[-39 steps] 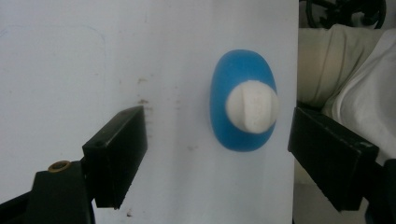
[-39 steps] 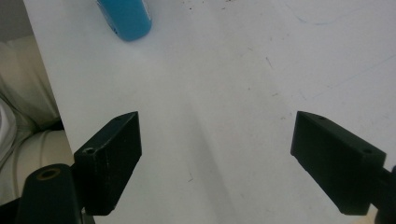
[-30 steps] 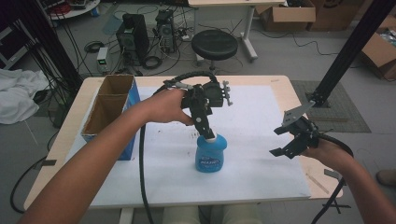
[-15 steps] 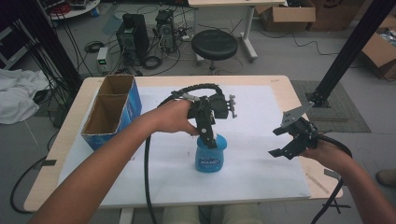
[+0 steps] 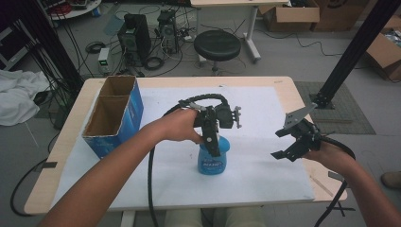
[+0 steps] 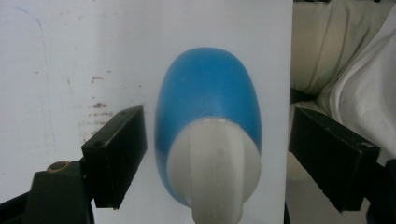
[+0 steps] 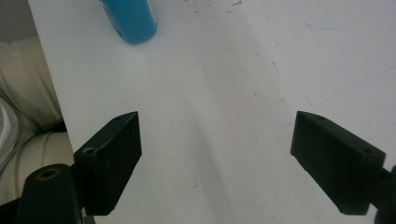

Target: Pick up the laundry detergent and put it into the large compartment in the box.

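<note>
The blue bottle stands upright on the white sheet, near the tabletop's front edge. The left gripper hangs directly above it, jaws spread to either side of the white cap without touching. The bottle's long axis runs straight down between them, so a grasp probably needs only closing. The right gripper, also spread wide, hovers well apart toward the right edge.

Grey floor, black stool, cartons

Both claws agape, apart
</note>
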